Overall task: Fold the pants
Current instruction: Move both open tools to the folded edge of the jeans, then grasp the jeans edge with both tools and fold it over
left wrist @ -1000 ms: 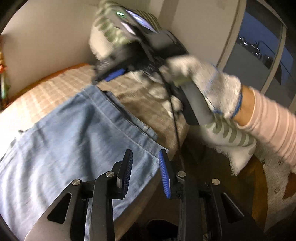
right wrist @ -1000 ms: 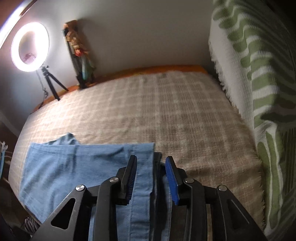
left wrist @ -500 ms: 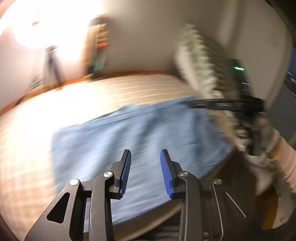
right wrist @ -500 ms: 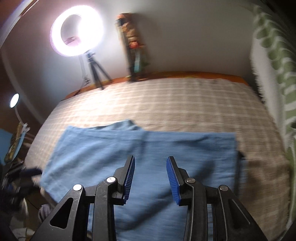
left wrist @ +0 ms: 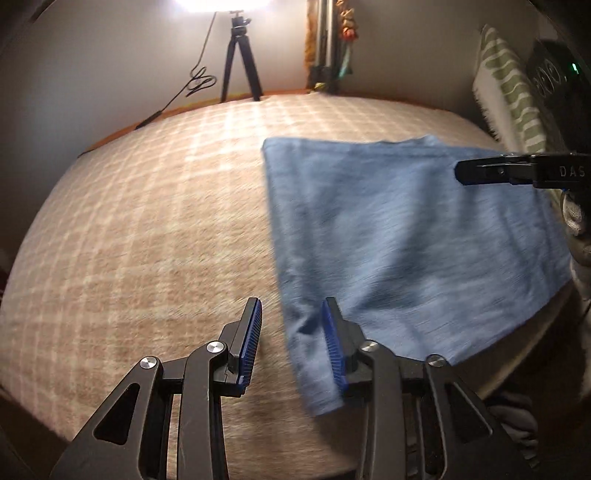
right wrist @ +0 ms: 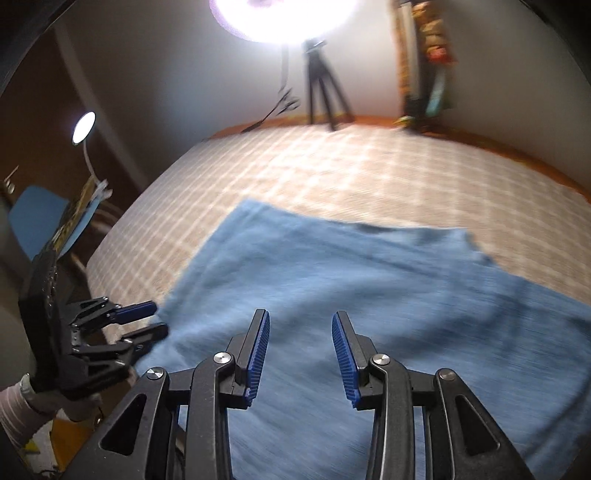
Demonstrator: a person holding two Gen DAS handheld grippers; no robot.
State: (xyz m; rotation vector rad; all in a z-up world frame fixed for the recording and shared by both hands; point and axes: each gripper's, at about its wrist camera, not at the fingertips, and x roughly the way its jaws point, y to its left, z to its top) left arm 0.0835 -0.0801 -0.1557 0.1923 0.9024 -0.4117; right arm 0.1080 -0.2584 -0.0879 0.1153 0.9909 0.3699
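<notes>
The left gripper [left wrist: 291,332], black with blue ribbed pads, has just been opening its jaws and they stand apart with nothing clamped — its right pad sits at the near left corner of the folded light-blue denim pants [left wrist: 406,236], and whether it touches the cloth cannot be told through the blur; the left pad is over bare blanket. The right gripper [right wrist: 301,354], of the same make, hangs with its jaws parted over the near middle of the pants [right wrist: 369,295], gripping nothing.

From the left wrist camera the right gripper [left wrist: 517,171] pokes in from the right edge above the pants' far right part. From the right wrist camera the left gripper [right wrist: 144,321] shows at the left, its fingers at the pants' left corner.

The pants lie flat as a broad folded panel on the beige checked woven blanket [left wrist: 147,221] covering the bed, toward its near right side. Beyond, a black tripod [left wrist: 240,59] carries a glaring ring light [right wrist: 280,14] against the far wall, and a green-and-white striped cushion [left wrist: 506,85] stands at the far right.
</notes>
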